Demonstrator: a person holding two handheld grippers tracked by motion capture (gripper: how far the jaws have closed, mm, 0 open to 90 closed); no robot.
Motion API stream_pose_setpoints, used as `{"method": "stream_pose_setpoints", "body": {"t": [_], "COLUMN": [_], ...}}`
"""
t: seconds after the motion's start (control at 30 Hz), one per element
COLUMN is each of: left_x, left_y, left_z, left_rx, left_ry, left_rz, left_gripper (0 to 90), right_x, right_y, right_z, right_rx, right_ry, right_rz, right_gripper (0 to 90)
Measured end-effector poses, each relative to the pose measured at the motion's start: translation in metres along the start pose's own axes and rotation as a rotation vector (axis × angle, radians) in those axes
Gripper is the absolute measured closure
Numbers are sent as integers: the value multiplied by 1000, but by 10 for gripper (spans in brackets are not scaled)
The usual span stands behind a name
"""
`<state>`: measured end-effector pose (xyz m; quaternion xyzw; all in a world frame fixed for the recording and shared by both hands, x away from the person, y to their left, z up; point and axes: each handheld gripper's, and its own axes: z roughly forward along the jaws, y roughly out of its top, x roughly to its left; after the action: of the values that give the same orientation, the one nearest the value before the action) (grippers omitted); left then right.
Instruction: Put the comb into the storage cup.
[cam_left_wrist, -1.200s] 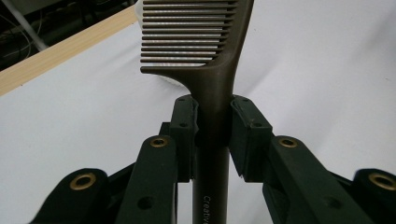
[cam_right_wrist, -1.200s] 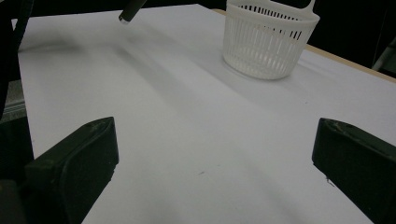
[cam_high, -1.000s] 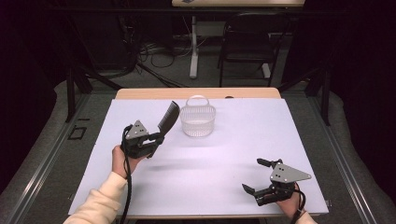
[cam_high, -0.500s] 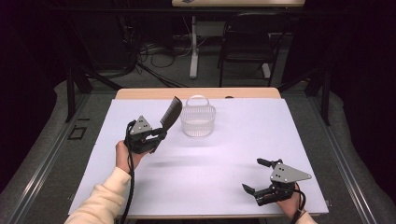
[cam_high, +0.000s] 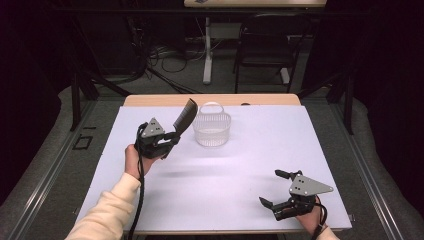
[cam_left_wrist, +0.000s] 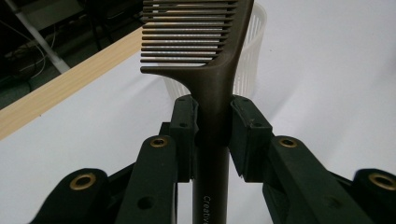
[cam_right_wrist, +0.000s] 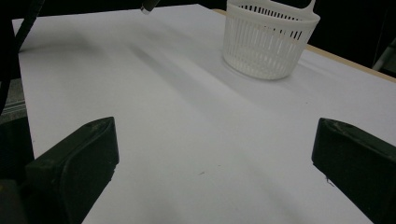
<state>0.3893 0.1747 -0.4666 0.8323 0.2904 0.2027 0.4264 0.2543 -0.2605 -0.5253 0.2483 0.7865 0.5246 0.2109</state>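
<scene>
Left tongs (cam_left_wrist: 212, 135) pinching comb (cam_left_wrist: 205, 56) handle (by basket (cam_high: 212, 129)), right tongs (cam_high: 276, 190) spread wide, w/ nothing between

We see a dark brown comb (cam_left_wrist: 212, 70) with a row of fine parallel teeth and small pale lettering printed along its handle. The left claw (cam_left_wrist: 212, 126) is matt black, with brass-coloured rings around its screw holes, and in the high view it carries a grey three-cornered plate. The right claw (cam_high: 281, 189) is black too, with the same grey plate on top. The basket (cam_high: 212, 131) is translucent white, its wall patterned with narrow upright slits. The surface (cam_high: 250, 165) is plain white, with a light wood strip (cam_high: 150, 100) along its far edge. The sleeve (cam_high: 107, 215) is pale cream. The floor beyond is grey.
</scene>
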Motion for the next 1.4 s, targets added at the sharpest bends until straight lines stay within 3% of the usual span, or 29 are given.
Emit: {"method": "stream_pose_setpoints", "body": {"t": [0.53, 0.93, 1.4], "left_x": [4, 9, 10], "left_y": [15, 29, 45], "left_z": [2, -7, 3], "left_rx": [-6, -25, -19], "left_ry": [-2, 1, -6], "left_rz": [18, 19, 40], "left_gripper": [723, 723, 723], "right_x": [0, 0, 0], "right_y": [1, 1, 1], "right_z": [0, 2, 2], "right_rx": [-5, -2, 0], "right_ry": [2, 10, 14], "right_rz": [4, 0, 0], "right_gripper": [2, 1, 1]}}
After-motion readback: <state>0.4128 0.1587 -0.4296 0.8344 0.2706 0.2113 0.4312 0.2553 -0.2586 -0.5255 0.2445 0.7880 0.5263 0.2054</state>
